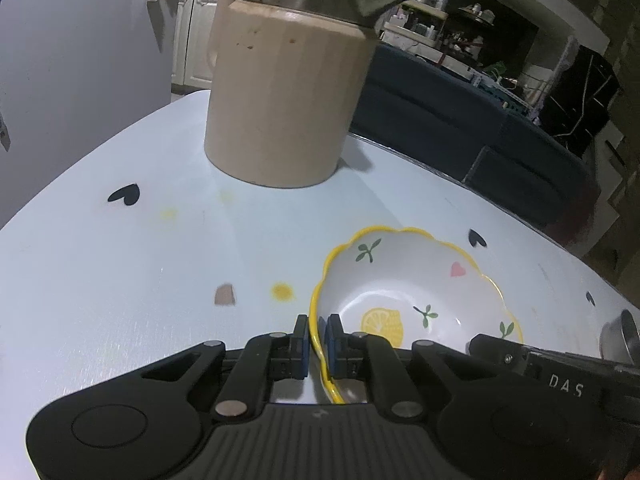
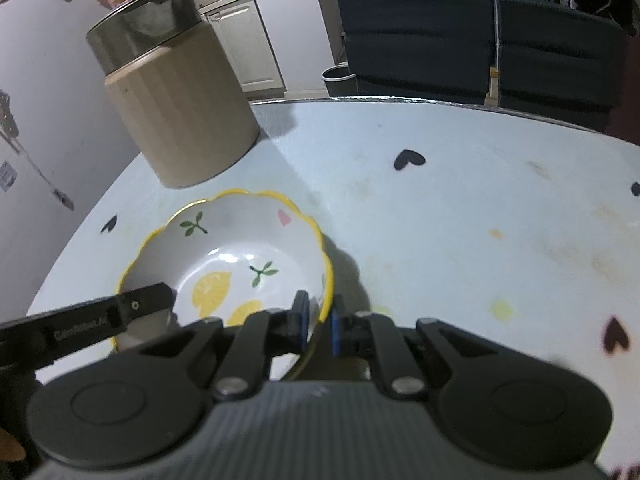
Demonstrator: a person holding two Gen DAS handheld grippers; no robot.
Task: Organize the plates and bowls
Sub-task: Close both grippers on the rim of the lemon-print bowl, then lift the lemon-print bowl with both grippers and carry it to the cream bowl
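Pale blue surface (image 1: 120, 264) printed with black hearts and yellow dots, its far edge curved; behind it dark blue upholstered seating (image 2: 420, 40), white cabinet doors (image 2: 244, 40) and cluttered shelves (image 1: 460, 28) in a dim room. A beige ribbed canister (image 1: 280, 96) with a metal upper section stands on the surface beyond the bowl; its top is cut off in the left wrist view.

The bowl (image 1: 404, 280), white with a scalloped yellow rim and lemon, leaf and heart motifs, sits upright with its opening upward, near the canister but apart from it. Being round, it shows no long axis. Its near wall is hidden behind both gripper bodies.

Left gripper (image 1: 319, 340): blue pads closed down onto the bowl's left rim, one inside and one outside. Right gripper (image 2: 318, 326): nearly closed around the right rim, one pad inside, one outside; whether the outer pad touches cannot be told. A round metal object (image 1: 620, 340) at the right edge of the left wrist view is too cropped to identify.
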